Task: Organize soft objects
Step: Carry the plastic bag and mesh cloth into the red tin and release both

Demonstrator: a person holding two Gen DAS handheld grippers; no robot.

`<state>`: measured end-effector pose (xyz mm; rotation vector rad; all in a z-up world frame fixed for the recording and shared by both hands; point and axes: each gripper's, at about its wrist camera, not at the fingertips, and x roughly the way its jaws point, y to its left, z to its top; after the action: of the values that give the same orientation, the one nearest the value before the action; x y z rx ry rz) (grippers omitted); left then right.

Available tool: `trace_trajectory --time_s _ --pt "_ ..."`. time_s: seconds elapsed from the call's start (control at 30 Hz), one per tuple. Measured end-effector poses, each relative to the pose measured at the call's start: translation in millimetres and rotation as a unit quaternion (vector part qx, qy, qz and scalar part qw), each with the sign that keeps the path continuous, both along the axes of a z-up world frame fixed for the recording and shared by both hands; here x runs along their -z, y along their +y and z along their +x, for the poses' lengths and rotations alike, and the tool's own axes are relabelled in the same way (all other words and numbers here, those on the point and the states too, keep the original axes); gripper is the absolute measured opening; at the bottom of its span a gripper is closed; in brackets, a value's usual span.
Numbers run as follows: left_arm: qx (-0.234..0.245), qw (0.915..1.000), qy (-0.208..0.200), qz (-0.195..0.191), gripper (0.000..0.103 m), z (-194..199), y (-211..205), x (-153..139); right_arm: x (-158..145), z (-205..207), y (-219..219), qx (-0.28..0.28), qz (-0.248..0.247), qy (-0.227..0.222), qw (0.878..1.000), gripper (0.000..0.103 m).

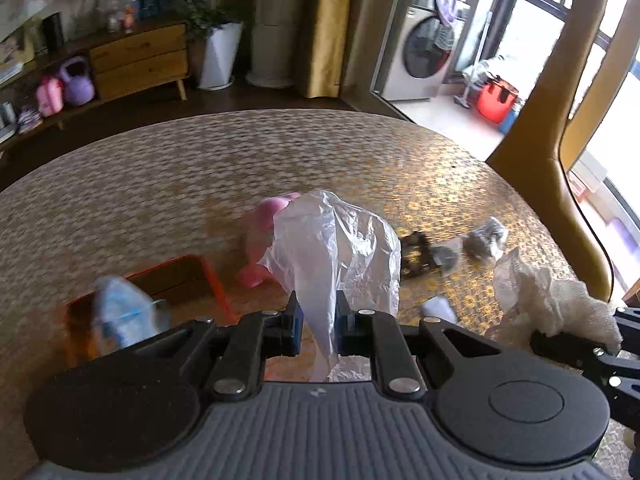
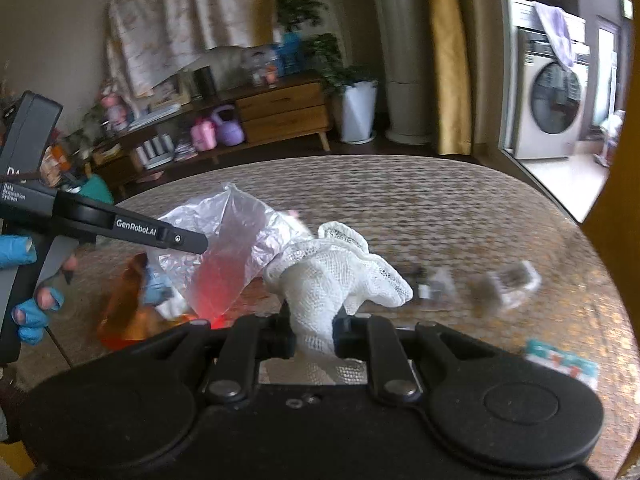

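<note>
The left gripper (image 1: 316,320) pinches a clear crumpled plastic bag (image 1: 336,248) between its fingers; the right gripper (image 2: 314,330) pinches a white mesh cloth (image 2: 332,276). Both hang above the woven desk (image 1: 200,168). The orange open-topped bin (image 1: 180,280) lies near-left, closer to the left gripper.

We note the left gripper (image 1: 316,316): black linkage arms with silver pivot screws, blue pads, ribbed grey housing. The right gripper (image 2: 314,330) is all black, likewise screwed. White "GenRobot.AI" lettering marks the left unit; a blue glove covers the left hand (image 2: 28,284).
</note>
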<state>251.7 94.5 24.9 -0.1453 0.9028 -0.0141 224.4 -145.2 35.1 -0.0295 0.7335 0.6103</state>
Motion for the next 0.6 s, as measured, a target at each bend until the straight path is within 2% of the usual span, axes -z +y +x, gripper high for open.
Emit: trace_trajectory --time_s 0.3,0.6 --pt "-0.04 0.9992 0.002 0.002 0.015 -42 65 0 2 -20 78 -0.057 0.001 0.012 0.998 0.016" --pt "-0.072 0.9972 0.02 0.006 0.015 -68 116 23 12 -27 144 -0.099 -0.004 0.021 0.995 0.016"
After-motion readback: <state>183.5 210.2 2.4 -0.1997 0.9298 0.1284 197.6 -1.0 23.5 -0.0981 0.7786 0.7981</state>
